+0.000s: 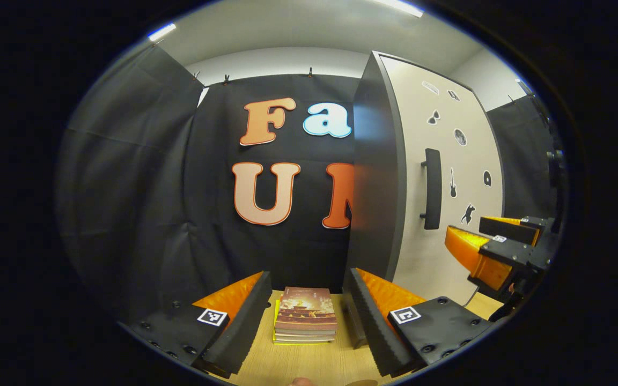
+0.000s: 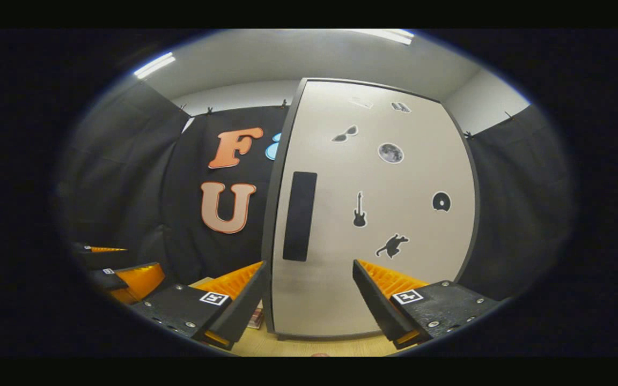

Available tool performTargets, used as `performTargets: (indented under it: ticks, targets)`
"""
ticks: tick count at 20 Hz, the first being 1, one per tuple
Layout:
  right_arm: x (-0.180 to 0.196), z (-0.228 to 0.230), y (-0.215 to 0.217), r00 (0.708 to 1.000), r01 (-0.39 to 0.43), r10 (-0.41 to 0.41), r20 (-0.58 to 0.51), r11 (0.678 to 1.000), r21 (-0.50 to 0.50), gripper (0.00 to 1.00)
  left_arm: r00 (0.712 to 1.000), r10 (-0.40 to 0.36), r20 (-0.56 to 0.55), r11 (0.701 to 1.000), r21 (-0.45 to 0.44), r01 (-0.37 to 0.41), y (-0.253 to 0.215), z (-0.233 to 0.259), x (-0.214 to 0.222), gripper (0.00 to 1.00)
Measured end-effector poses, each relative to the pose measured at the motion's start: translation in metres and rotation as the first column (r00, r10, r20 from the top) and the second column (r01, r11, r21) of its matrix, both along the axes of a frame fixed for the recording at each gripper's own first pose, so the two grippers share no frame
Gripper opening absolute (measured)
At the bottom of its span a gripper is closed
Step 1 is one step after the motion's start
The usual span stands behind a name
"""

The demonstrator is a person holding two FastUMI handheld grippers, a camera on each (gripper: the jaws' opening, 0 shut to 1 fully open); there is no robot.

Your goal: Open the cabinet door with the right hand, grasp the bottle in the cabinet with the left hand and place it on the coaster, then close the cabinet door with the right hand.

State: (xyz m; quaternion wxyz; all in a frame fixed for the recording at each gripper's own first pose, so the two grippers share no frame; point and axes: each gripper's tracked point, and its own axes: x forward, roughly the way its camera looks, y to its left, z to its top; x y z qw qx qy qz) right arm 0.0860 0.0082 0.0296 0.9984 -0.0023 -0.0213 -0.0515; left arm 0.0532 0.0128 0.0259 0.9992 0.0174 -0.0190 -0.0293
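Currently, left gripper view: the left gripper [image 1: 304,316] has its fingers [image 1: 244,316] spread wide, nothing between them, hanging above the wooden desk [image 1: 309,364]. A stack of books [image 1: 305,321] lies flat on the desk, straight ahead between the two fingers but not touched by them. The cabinet [image 1: 379,177] stands upright to the right of the books, dark side panel facing this camera. Its pale cabinet door [image 1: 448,161] is closed, with a black vertical handle [image 1: 432,188] near the left edge and small black stickers [image 1: 460,136] scattered on it. The right gripper [image 1: 488,252] shows at the right edge, orange and black, in front of the lower part of the door, near the handle but apart from it; from here how wide it stands is hard to tell. The bottle and coaster cannot be seen, the door being shut.

Right gripper view: the right gripper [image 2: 309,300] faces the cabinet door [image 2: 384,225] head on, fingers [image 2: 244,300] wide apart and gripping nothing. The handle [image 2: 299,215] sits above and between the fingers, not touched. The door is flush with the frame. The left gripper [image 2: 126,281] shows low at the left edge, well apart from the cabinet. A strip of desk [image 2: 298,347] runs under the cabinet base.
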Motion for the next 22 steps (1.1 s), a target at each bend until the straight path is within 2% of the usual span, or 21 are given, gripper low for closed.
performTargets:
  ticks: [4,8,14,16,19,22]
  targets:
    - [0.032,0.020,0.008,0.999,-0.020,0.019,0.026,0.999,0.035,0.94,1.000,0.019,-0.001,0.999,0.029,-0.019,0.013,-0.003,0.000,0.94]
    - [0.062,0.024,0.014,1.000,-0.029,0.028,0.013,0.997,0.076,0.85,0.999,0.033,-0.008,0.999,0.022,-0.033,0.028,-0.005,0.002,0.94]
    - [0.078,0.026,0.008,0.999,0.034,-0.034,0.008,0.997,0.071,0.60,0.999,0.030,-0.023,0.999,0.017,-0.029,0.046,-0.009,0.007,0.95]
    - [0.079,0.026,0.009,0.999,0.051,-0.053,0.012,0.995,0.089,0.40,1.000,0.017,-0.019,1.000,0.025,-0.017,0.050,-0.008,0.010,0.94]
    - [0.078,0.025,0.007,0.997,0.078,-0.079,0.000,0.988,0.132,0.29,1.000,-0.020,-0.022,0.999,0.032,0.021,0.050,-0.010,0.016,0.95]
    - [0.075,0.026,0.006,0.995,0.095,-0.097,0.005,0.987,0.131,0.17,0.998,-0.058,-0.035,0.998,0.023,0.059,0.047,-0.011,0.023,0.95]
